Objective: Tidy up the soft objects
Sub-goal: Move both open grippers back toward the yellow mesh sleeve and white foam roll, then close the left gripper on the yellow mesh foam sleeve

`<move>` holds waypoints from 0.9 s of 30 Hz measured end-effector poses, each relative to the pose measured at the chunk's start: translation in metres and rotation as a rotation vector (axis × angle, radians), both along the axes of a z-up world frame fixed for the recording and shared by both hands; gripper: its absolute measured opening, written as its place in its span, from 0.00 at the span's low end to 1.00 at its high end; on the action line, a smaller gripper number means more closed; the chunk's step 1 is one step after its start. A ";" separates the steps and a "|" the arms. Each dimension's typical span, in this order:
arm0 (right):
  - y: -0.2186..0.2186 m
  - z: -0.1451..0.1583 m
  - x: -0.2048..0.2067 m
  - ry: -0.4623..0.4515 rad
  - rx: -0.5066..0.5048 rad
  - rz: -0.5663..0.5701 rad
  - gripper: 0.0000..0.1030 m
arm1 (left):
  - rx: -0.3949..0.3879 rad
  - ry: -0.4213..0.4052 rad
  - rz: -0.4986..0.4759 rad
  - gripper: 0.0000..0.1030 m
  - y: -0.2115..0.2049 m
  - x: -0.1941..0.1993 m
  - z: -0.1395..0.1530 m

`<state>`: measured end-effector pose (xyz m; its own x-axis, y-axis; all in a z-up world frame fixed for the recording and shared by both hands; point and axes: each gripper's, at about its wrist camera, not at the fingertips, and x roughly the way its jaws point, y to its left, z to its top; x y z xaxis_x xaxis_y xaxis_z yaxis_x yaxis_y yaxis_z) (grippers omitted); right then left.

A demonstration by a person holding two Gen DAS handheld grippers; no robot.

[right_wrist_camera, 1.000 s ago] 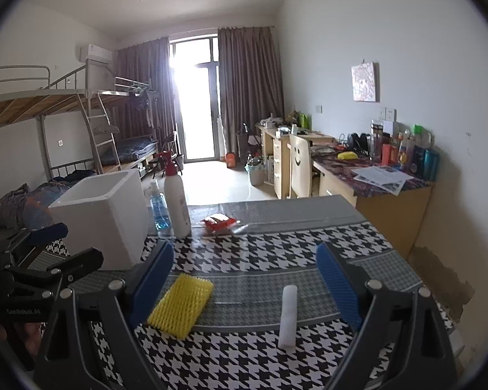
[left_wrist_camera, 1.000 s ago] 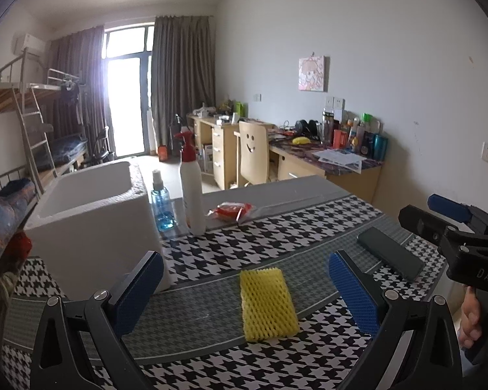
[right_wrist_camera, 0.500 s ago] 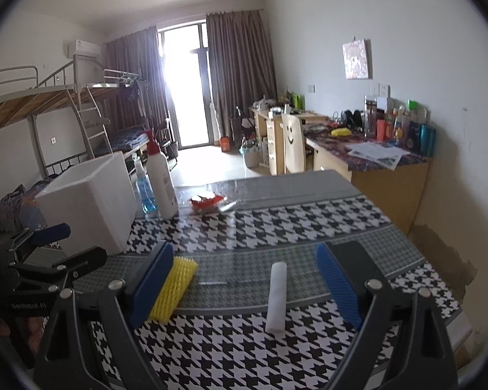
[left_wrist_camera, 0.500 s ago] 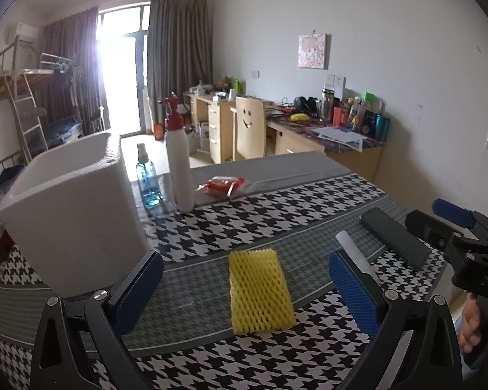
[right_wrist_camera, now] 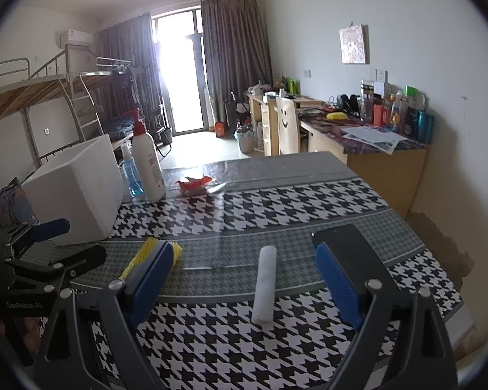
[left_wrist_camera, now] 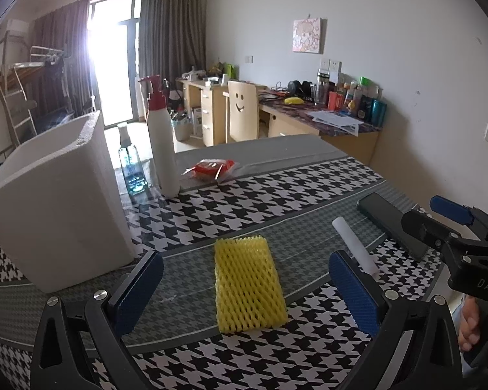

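The left tongs [left_wrist_camera: 245,295] hang spread wide above the yellow net [left_wrist_camera: 249,284], which lies flat on the surface [left_wrist_camera: 276,201] between their blue pads, touching neither. The right tongs [right_wrist_camera: 244,281] are likewise spread, with the white roll [right_wrist_camera: 265,284] lying on the surface between their pads and clear of both. The foam box [left_wrist_camera: 55,201] stands open-topped just left of the net and looks like the likely place for the soft things.

The net is thin and lies flat, so the left pads may close above it and catch nothing, or scrape the glossy surface and push the net along instead of lifting it. Being a loose mesh, it could also fold or slip out of a shallow pinch on the way to the box.

The roll is round and light; a pad that meets it off-centre could set it rolling toward the near edge. A hard squeeze may crush it.

The phone [right_wrist_camera: 345,243] lies just beside the right pad of the right tongs, so a sideways drift could knock it. The two tongs work close together and could collide if both swing toward the box at once. The bottle [left_wrist_camera: 161,149] and the spray [left_wrist_camera: 130,165] beside the box could topple if a wide swing brushes them.
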<state>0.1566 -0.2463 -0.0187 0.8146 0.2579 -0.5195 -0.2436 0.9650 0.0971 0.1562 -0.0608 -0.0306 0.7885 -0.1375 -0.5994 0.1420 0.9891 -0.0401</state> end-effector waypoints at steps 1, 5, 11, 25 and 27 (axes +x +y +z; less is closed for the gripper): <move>0.000 -0.001 0.000 0.003 0.000 0.001 0.89 | 0.001 0.003 -0.001 0.99 0.000 0.001 -0.001; 0.000 -0.005 0.003 0.018 -0.004 0.000 0.89 | 0.004 0.035 -0.005 0.99 -0.004 0.009 -0.007; -0.001 -0.016 0.010 0.057 -0.034 -0.006 0.89 | 0.014 0.075 -0.005 0.99 -0.007 0.017 -0.018; -0.003 -0.042 0.024 0.144 -0.033 0.011 0.89 | 0.021 0.149 0.006 0.99 -0.010 0.037 -0.042; -0.004 -0.044 0.025 0.151 -0.027 0.014 0.89 | 0.028 0.161 0.007 0.99 -0.011 0.041 -0.044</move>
